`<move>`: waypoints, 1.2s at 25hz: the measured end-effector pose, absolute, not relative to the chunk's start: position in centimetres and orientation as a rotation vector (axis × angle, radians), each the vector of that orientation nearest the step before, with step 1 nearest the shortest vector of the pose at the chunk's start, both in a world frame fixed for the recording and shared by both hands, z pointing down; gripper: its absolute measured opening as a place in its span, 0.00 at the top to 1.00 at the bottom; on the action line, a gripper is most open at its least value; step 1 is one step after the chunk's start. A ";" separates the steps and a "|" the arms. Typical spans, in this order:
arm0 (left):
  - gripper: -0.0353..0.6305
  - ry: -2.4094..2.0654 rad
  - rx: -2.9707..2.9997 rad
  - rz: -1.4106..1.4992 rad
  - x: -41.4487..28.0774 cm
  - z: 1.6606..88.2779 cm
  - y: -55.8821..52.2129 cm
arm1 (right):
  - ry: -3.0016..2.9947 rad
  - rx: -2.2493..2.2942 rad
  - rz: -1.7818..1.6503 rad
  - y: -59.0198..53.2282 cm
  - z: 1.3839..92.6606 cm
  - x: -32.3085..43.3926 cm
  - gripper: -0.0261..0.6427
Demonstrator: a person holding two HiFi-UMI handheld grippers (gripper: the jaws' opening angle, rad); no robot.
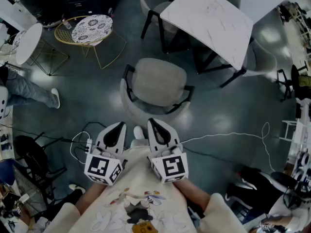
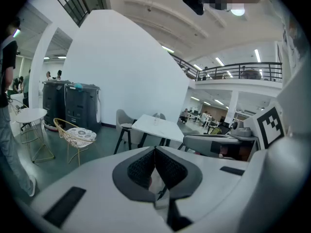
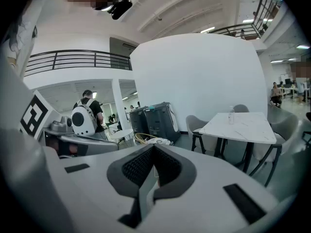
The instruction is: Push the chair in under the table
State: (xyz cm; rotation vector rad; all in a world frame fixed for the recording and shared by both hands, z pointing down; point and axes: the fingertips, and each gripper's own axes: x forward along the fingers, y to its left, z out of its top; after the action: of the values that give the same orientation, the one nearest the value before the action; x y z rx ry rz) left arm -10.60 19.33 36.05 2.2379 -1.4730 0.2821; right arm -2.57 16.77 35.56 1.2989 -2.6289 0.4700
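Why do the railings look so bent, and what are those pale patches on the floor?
Both gripper views: a wide-angle lens bows the railing and darkens the corners. Head view: pale patches are glare on the glossy dark floor.

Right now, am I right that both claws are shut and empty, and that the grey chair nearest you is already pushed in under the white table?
Not quite: the grey chair isn't pushed in; the head view shows it pulled out, standing clear of the white table. The left claw and right claw are indeed both shut and empty.
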 end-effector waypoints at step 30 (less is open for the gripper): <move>0.93 -1.141 2.498 0.464 -10.7 40.7 22.2 | -2.448 0.865 0.332 23.3 43.3 -4.5 0.70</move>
State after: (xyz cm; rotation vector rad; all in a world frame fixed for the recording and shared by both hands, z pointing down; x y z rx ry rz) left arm -10.69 22.17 40.68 2.4979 -1.1406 0.4642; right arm -4.49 23.30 43.34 0.8651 -2.4477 0.3319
